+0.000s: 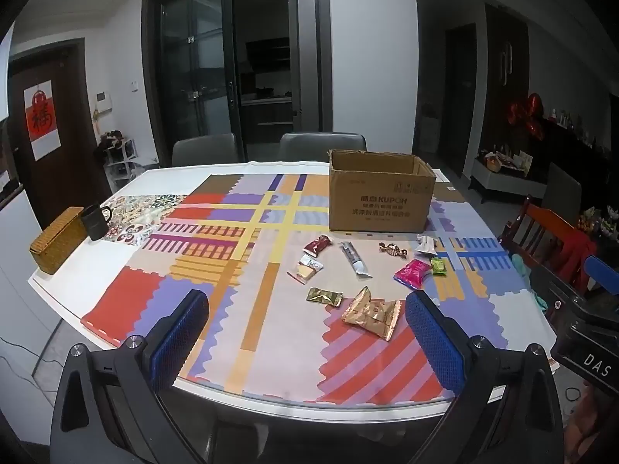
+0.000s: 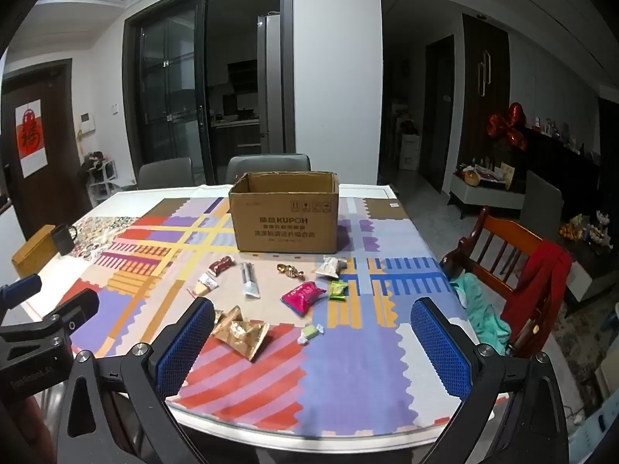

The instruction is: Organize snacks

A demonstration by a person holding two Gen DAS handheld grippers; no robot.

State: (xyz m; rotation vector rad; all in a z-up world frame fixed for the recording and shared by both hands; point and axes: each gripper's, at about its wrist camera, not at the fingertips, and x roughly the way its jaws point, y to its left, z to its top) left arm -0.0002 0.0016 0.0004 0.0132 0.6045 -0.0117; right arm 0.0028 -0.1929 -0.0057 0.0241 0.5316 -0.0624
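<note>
An open cardboard box (image 1: 381, 201) (image 2: 284, 218) stands on the far side of the patterned table. Several wrapped snacks lie in front of it: a crumpled gold bag (image 1: 371, 314) (image 2: 240, 330), a pink packet (image 1: 412, 272) (image 2: 303, 295), a green packet (image 1: 439, 265) (image 2: 337, 290), a grey stick pack (image 1: 354, 258) (image 2: 249, 279), a dark red packet (image 1: 318, 244) (image 2: 221, 264) and a small pale green candy (image 2: 310, 333). My left gripper (image 1: 307, 332) is open and empty above the near table edge. My right gripper (image 2: 313, 334) is open and empty, also near the front edge.
A wicker box (image 1: 58, 239) and a dark mug (image 1: 94, 221) stand at the table's left edge. A wooden chair (image 2: 510, 270) draped with red and teal clothes stands at the right. Two grey chairs (image 2: 267, 166) are behind the table.
</note>
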